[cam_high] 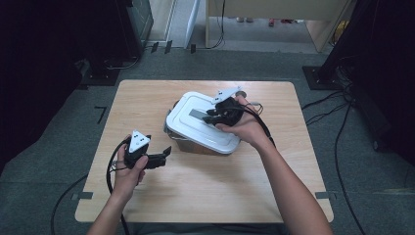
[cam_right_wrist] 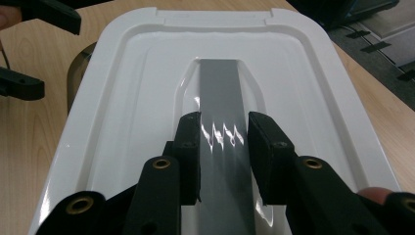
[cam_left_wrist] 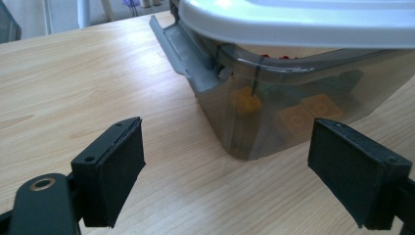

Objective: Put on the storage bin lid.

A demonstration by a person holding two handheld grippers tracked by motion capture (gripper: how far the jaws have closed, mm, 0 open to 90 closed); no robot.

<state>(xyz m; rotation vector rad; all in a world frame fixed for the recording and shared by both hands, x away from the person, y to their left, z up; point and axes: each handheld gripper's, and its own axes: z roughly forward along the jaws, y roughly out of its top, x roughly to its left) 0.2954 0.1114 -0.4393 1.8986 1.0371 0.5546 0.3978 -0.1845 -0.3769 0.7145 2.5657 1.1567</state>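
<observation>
High view: reaching in from the near edge, two forearms. Left gripper (cam_high: 165, 152) hovering low over the table (cam_high: 147, 98) left of centre, pointing right at the box (cam_high: 195, 142), jaws gaping, gripping nothing. Right hand (cam_high: 244, 125) arching over the box from its right, right gripper (cam_high: 209, 119) pressing down onto the white lid (cam_high: 181, 115). One box, sitting at the table's middle, slightly toward the far edge. One cable trailing from each gripper.

Left gripper view: two black pads (cam_left_wrist: 115, 171) standing wide apart, nothing between them, aiming at the box's near corner. Grey latch (cam_left_wrist: 183, 54) lying along the wall. Yellow bricks (cam_left_wrist: 298, 115) showing dimly through the smoky wall; exact count unclear.

Right gripper view: jaws narrowed, straddling the grey handle (cam_right_wrist: 222, 98) in the lid's recess, pads seeming to touch its sides.
</observation>
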